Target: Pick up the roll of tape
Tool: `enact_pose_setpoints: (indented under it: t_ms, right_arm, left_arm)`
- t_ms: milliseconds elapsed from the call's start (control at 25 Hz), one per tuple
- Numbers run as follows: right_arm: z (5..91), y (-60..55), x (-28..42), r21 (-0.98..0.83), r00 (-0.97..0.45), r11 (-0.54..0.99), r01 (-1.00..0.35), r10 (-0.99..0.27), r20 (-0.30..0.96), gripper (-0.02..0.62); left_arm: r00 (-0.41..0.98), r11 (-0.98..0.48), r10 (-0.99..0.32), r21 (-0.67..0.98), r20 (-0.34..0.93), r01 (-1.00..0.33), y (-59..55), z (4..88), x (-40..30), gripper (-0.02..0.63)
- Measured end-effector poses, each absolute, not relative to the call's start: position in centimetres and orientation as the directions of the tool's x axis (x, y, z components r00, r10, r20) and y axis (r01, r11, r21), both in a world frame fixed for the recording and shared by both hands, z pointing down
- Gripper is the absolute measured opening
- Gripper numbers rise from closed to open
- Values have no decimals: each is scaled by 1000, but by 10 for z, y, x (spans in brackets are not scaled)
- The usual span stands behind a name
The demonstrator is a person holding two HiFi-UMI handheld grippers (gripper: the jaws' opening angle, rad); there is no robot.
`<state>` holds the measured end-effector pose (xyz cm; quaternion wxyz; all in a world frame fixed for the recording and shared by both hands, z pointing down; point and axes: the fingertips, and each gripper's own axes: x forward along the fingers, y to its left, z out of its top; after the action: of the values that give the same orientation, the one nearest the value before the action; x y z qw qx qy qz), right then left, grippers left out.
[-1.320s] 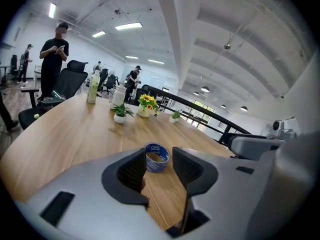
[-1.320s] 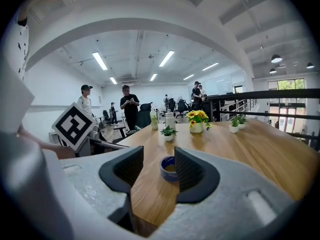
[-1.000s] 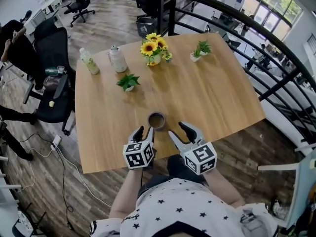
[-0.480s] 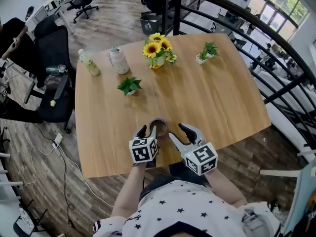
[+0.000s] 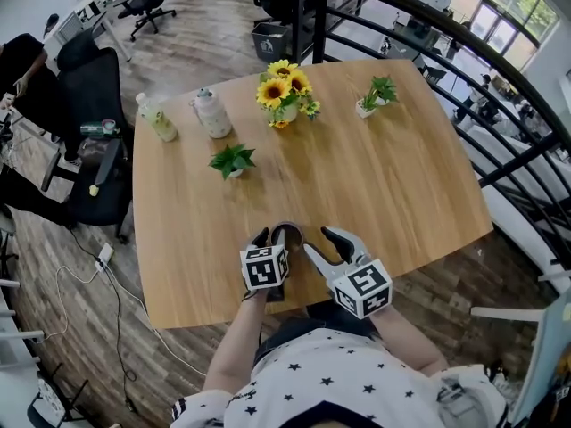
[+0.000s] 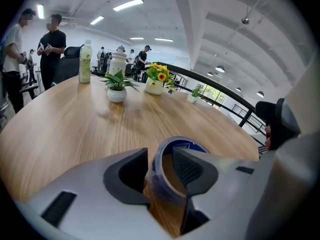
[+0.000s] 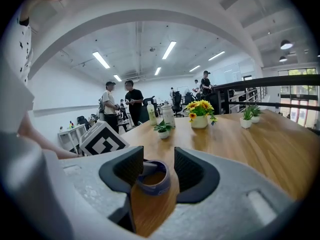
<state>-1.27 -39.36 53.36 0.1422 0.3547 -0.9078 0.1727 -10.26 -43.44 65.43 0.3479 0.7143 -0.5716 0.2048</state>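
— What are the left gripper's (image 6: 160,156) fingers (image 6: 127,171) doing?
— They are clenching on the near wall of the roll of tape (image 6: 158,185). One finger is standing outside the ring and the other is reaching into its hole.
— How is the roll looking?
— It is showing as a low ring with a bluish wall, and brown wood is showing through the middle. It is tilting a little towards the camera. I cannot tell whether it is clearing the surface (image 5: 375,176).
— And the right gripper (image 7: 159,166)?
— Its fingers (image 7: 192,171) are standing released, wide apart and grasping nothing. In the right gripper view the roll is sitting beyond the tips, nearer the left finger, and is touching neither.
— Where is all this lying?
— Near the front edge of the surface, just ahead of the person (image 5: 312,382). The sunflowers (image 5: 284,87), a small potted plant (image 5: 232,160) and a white bottle (image 5: 212,114) are standing well apart from it, towards the far side.
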Motion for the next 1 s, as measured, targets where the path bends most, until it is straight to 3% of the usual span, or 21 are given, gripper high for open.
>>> enact_pose_setpoints:
  t_ms: [440,1000]
  right_arm:
    - [536,-395,-12,-218,-702,680,-700,-599,384,176]
    - [520,-368,-8,-195,-676,658,-727,-638,368,176]
  left_arm:
    - [229,-99,-673,221,704,-970,-439,659,-105,94]
    - [231,-106,-712,224,663,-969,-410,631,-116,78]
